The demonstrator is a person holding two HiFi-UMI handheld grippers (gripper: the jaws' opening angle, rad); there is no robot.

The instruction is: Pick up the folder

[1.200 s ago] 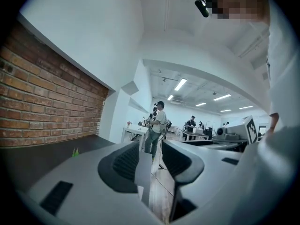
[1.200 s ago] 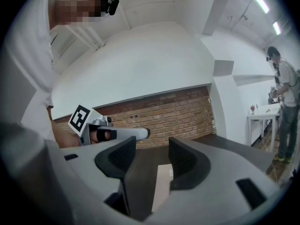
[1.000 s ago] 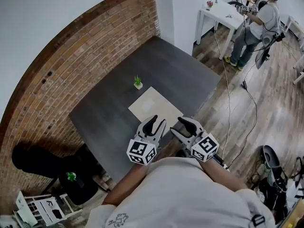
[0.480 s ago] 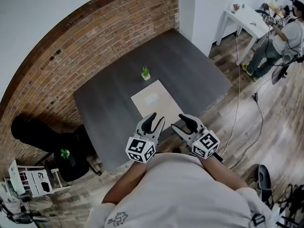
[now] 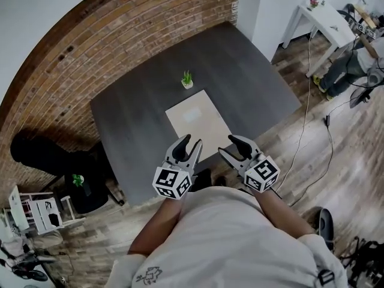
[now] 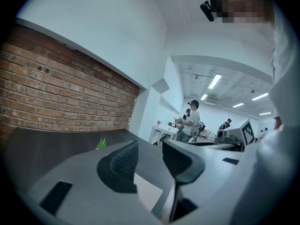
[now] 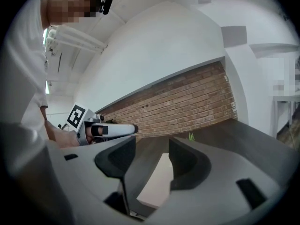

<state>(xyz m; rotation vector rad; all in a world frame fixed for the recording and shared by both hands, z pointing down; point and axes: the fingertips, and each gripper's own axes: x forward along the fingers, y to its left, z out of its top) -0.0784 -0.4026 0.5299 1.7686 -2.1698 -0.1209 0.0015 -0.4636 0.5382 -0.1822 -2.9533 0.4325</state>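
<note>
Pale beige flat rectangular folder (image 5: 198, 120): lies flat on the dark grey square bench (image 5: 129, 122), in the half nearer the person, its near short edge close to the bench's near edge; whether it overhangs cannot be told. Long axis: runs from the person toward the far side, slanting a little to the left in the head view; the far short edge points at the small green potted plant (image 5: 188, 80), which stands just beyond it and apart from it. Nothing rests on the folder. Left tool (image 5: 191, 141): hangs over the folder's near end, not touching it; jaws about half apart and opening, nothing between the pads, only the folder seen beyond the gap. Right tool (image 5: 231, 147): beside the left one, by the folder's near right corner, jaws wide apart, holding nothing. Step in hand, as judged: approach, grasp not yet made. Handling note: a thin sheet-like thing flush on the bench likely gives no purchase from above; best to come in low and nearly level at the near short edge, slip one jaw under and one over, and close well in from the corner so it does not droop; a pushing contact could slide it toward the plant. Surround: red brick wall (image 5: 120, 35) behind the bench, wooden floor (image 5: 288, 149) to the right
</note>
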